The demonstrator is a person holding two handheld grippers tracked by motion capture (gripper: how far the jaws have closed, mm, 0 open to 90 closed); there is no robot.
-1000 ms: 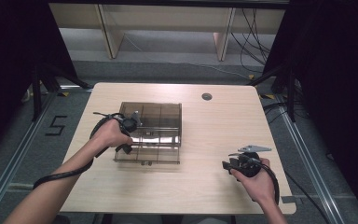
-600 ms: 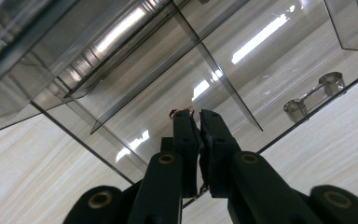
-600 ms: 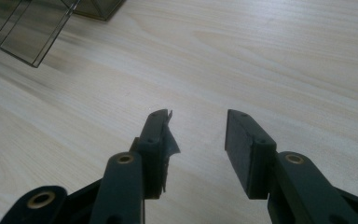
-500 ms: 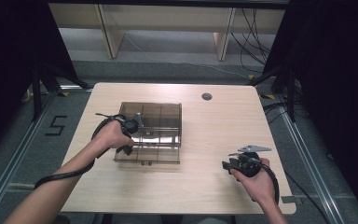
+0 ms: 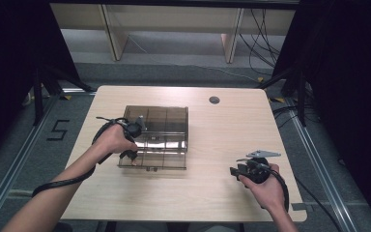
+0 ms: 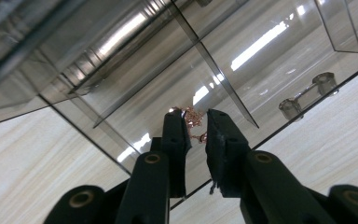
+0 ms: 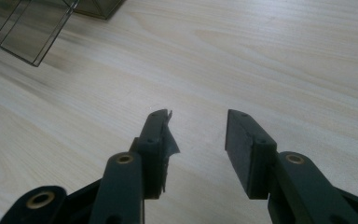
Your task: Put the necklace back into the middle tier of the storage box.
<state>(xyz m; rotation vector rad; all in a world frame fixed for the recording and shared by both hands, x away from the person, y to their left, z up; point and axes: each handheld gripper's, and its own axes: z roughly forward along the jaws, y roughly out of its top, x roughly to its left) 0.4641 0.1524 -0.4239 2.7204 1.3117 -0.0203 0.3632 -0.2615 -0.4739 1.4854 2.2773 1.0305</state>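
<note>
The pale wooden table carries a smoked, see-through plastic organizer box on its left half, lying flat with thin dividers splitting it into compartments; its lid is hinged open toward the person, so box and lid together run lengthwise from the far side of the table toward the near edge, while the box's own longer side runs across the table. In the left gripper view the dividers cross the frame on a slant and a small clear hinge or latch piece sits at the rim next to the table's wood. The left gripper is held at the box's left side, pointing down into it, and its jaws have just been opening: they stand a narrow gap apart, and a small tangle of thin copper-coloured chain lies between the tips, over the floor of a compartment near the box's left edge. Whether the pads press on the chain cannot be told; it looks loose between them, and too bunched to show any long axis. The right gripper rests well apart from the box on the right side of the table near the front edge, pointing left, its jaws wide apart over bare wood with nothing between them.
</note>
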